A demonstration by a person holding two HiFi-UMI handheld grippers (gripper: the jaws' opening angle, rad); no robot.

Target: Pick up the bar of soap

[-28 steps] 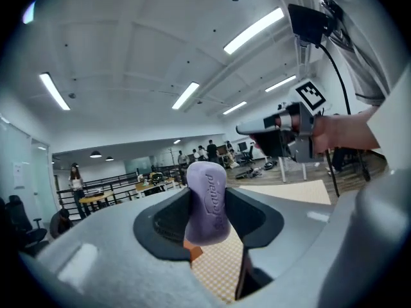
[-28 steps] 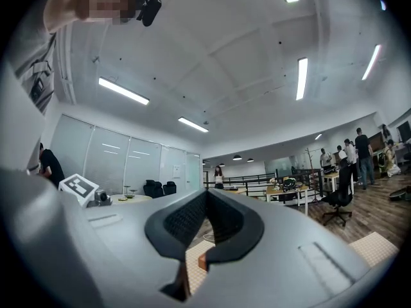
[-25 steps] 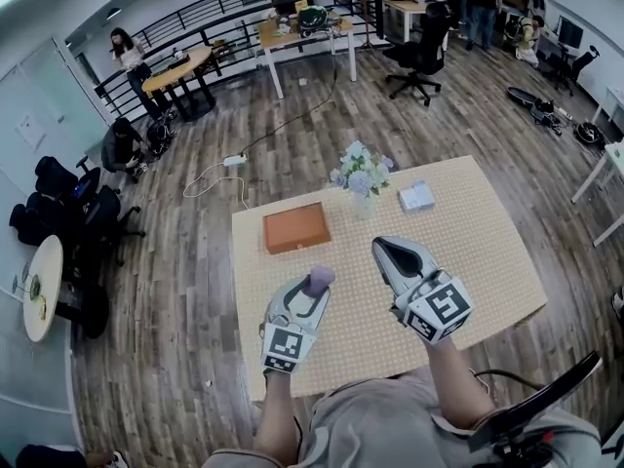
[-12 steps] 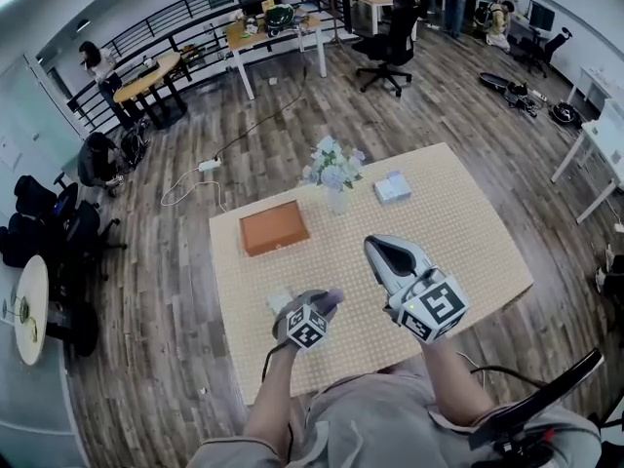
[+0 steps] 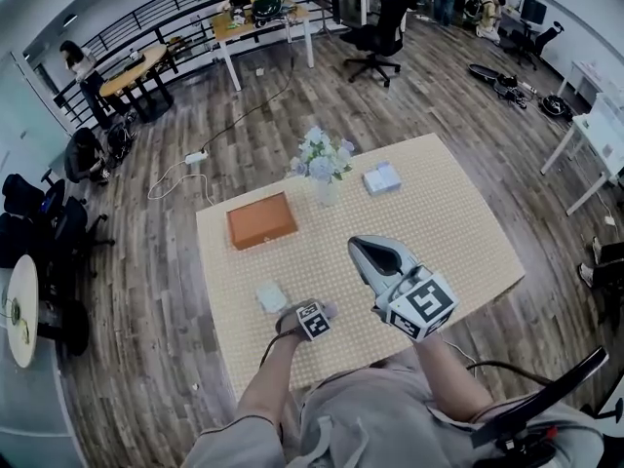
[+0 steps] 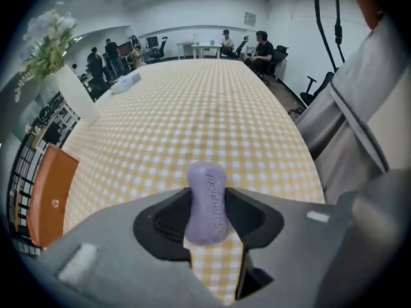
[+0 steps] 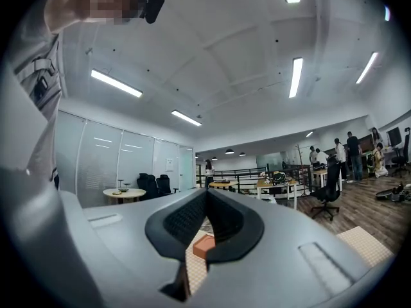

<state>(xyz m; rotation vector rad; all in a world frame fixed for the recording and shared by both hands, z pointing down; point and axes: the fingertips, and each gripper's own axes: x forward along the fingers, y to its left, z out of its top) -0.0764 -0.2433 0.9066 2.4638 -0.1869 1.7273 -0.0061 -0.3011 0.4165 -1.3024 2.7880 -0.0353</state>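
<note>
Fingers (image 6: 160,218) of the left gripper (image 5: 320,313) are pinching the purple bar of soap (image 6: 207,203) by its sides, low over the checked table (image 5: 458,232), well to the person's side of the flower vase (image 5: 322,174). The right gripper (image 5: 370,252) is hovering between vase and person, its fingers pressing together on nothing.

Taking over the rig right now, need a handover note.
Left gripper: shut on the purple bar of soap, pointing down, low over the checked table.
Right gripper: shut, empty, held level above the table.
Done: soap is gripped.
Left: lift it clear. I can't tell whether it touches the table.
</note>
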